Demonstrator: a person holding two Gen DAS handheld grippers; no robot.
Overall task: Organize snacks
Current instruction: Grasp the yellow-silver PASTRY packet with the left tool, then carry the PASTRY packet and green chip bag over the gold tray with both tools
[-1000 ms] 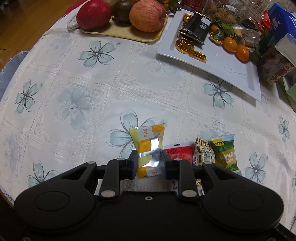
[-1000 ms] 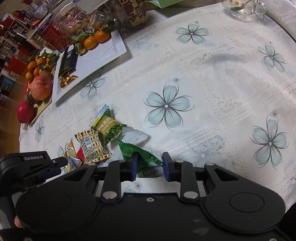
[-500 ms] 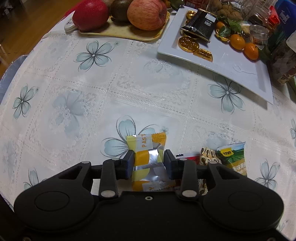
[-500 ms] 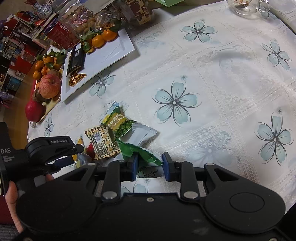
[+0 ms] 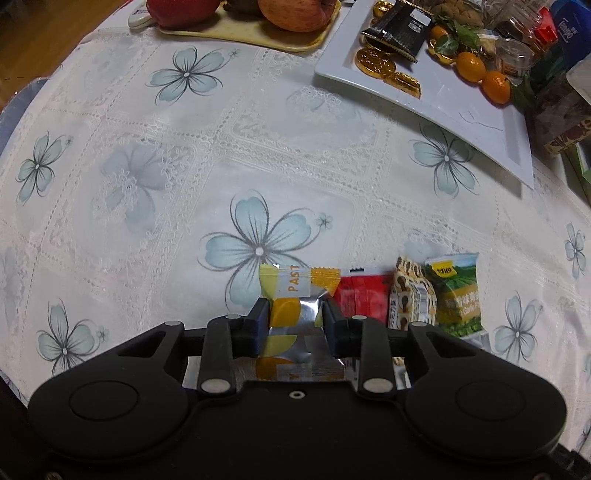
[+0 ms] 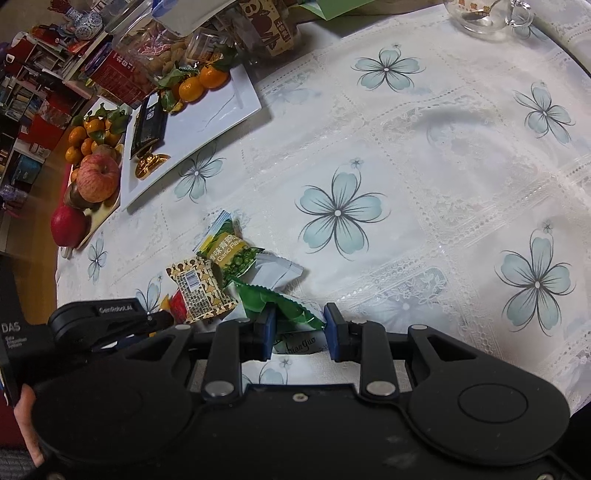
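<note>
Table, floral lace cloth [image 5: 155, 155]: snack packets [image 6: 229, 254] in row, white plate [image 5: 480, 122], fruit tray [image 5: 236, 33].

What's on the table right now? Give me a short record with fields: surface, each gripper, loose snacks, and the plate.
surface: floral tablecloth
left gripper: jaws just closed further, pressing the yellow packet
right gripper: shut on the green packet
loose snacks: red packet, brown patterned packet, garlic pea packet, side by side right of the yellow one
white plate: gold coins, dark packet, small oranges
</note>
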